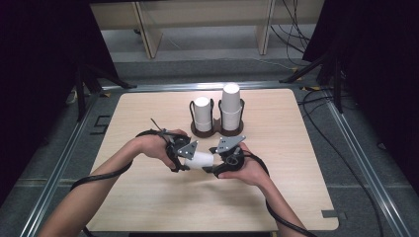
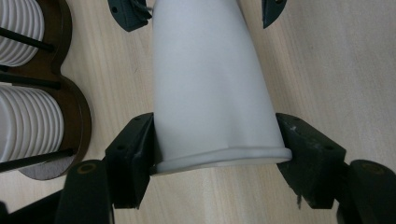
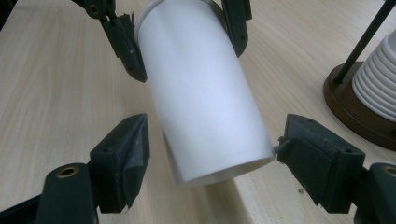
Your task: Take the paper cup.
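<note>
The left gripper pinches the white tapered paper cup at its rim; the right gripper, jaws spread, perhaps grazes its base and should close squarely.

A: Where is the paper cup lying?

B: It is lying sideways above the table, between the left gripper and the right gripper.

A: And the cup holder?

B: It is standing behind both grippers, carrying two cup stacks, the shorter stack sitting left of the taller stack.
</note>
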A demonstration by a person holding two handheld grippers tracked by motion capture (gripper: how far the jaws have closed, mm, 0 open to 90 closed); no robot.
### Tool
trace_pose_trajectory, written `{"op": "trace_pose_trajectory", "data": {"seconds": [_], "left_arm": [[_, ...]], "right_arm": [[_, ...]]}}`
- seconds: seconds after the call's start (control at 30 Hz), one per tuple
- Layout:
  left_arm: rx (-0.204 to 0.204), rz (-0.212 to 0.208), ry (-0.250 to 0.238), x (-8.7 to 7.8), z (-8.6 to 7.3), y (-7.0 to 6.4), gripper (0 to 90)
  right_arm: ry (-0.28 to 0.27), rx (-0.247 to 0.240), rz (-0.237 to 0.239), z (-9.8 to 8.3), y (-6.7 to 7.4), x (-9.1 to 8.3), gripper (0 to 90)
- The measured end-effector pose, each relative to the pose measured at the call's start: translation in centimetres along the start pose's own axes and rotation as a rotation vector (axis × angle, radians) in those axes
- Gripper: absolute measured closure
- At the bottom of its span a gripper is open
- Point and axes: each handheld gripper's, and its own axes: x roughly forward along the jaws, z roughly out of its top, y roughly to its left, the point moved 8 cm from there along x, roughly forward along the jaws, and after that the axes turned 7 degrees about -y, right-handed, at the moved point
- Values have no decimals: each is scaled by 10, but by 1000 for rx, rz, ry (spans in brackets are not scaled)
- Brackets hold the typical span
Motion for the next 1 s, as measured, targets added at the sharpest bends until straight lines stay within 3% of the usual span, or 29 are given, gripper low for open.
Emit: {"op": "trace_pose_trajectory", "data": {"seconds": [0.5,0.6,0.8,0.83,0.9,1.0], "left_arm": [[3,-3,-5,0,2,0,313],[3,-6,-5,0,2,0,313],[4,-6,-4,0,3,0,313],[4,-6,-5,-1,3,0,313],[4,-7,-4,0,3,-1,313],[3,-7,-4,0,3,-1,313]], "right_arm": [[8,-24,8,-1,1,3,249],[14,-4,10,-2,2,3,250],[13,-29,12,-1,1,5,255],[21,-5,11,-2,3,4,256],[16,-46,12,-1,1,4,258],[18,-42,21,-2,2,5,259]]}}
